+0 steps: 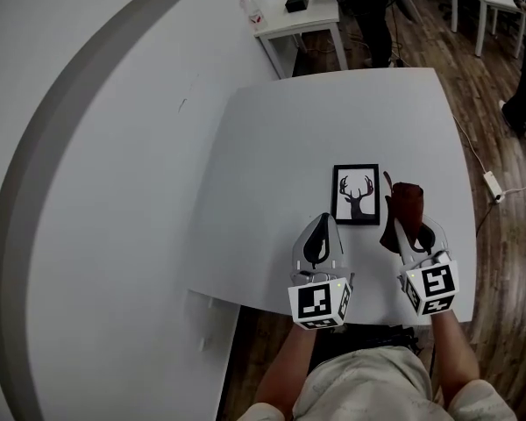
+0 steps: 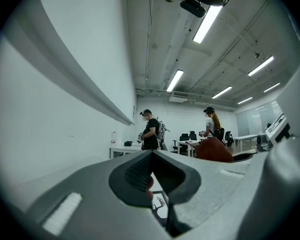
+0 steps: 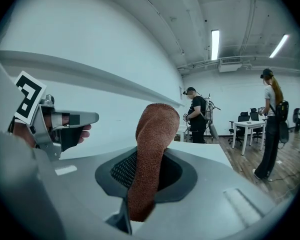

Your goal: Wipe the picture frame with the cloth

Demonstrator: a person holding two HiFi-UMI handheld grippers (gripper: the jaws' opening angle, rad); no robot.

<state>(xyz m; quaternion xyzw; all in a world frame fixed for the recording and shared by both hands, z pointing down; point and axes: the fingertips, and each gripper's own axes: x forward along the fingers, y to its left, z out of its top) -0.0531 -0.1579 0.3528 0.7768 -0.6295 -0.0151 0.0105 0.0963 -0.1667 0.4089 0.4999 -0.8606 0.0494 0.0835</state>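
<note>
The right gripper's (image 3: 140, 160) ribbed pads (image 3: 121, 171) are clamped together on the cloth (image 3: 152, 134), a rust-brown fold that sticks up out of the pinch with a shorter tail below it. The left gripper's (image 2: 151, 156) jaws meet at their tips with nothing held between them. A corner of the antler print shows through the gap below.

In the head view the cloth (image 1: 404, 204) stands at 3 o'clock of the picture frame (image 1: 356, 195), just beside its right edge. The frame lies flat on the white table (image 1: 280, 139), near the front edge. The left gripper (image 1: 323, 221) sits at about 7 o'clock of the frame, close to its lower left corner, and the right gripper (image 1: 407, 228) at about 4 o'clock.

The wipe looks about to begin. To do it well:
- Tip the right gripper so the free fold, not the hard jaw tips, lies on the glass.
- Sweep from 3 o'clock toward 9 o'clock in overlapping passes, pressing lightly.
- Rest the closed left tips on the frame's border at 7 o'clock, since a light frame will likely slide otherwise.
</note>
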